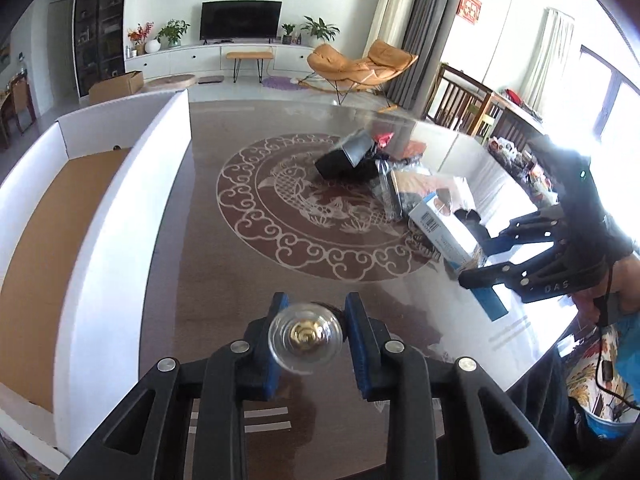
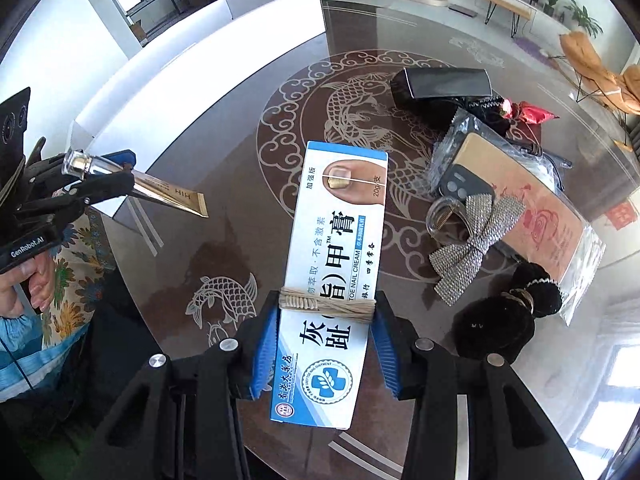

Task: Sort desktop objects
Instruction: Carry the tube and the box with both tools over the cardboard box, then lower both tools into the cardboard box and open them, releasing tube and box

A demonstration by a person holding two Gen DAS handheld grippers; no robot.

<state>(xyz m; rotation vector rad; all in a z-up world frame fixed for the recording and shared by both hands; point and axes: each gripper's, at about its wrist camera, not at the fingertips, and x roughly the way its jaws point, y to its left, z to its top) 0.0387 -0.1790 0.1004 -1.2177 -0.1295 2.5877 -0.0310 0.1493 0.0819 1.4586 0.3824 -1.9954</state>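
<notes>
You've got both grippers loaded right now. The left gripper (image 1: 308, 332) is clamped on a gold tube (image 2: 168, 194) with a clear cap, and the right gripper (image 2: 326, 340) is squeezed on the sides of a blue-and-white nail cream box (image 2: 340, 264), with a bundle of toothpicks (image 2: 326, 302) lying across it. Both look lifted off the table (image 1: 248, 280).

The white carton (image 1: 120, 208) sits around 9 o'clock in the left view, and that's probably where these go. I'd swing the tube over the wall first, go low before letting go, and keep the box level so the toothpicks don't slide off.

The left view only gives you the tube's cap end-on, so you can't judge its length. The right view shows it sticking out sideways at 9 o'clock, plus the leftover pile at 2 o'clock: phone case (image 2: 516, 208), sparkly bow (image 2: 472, 240), black pouch (image 2: 448, 84).
</notes>
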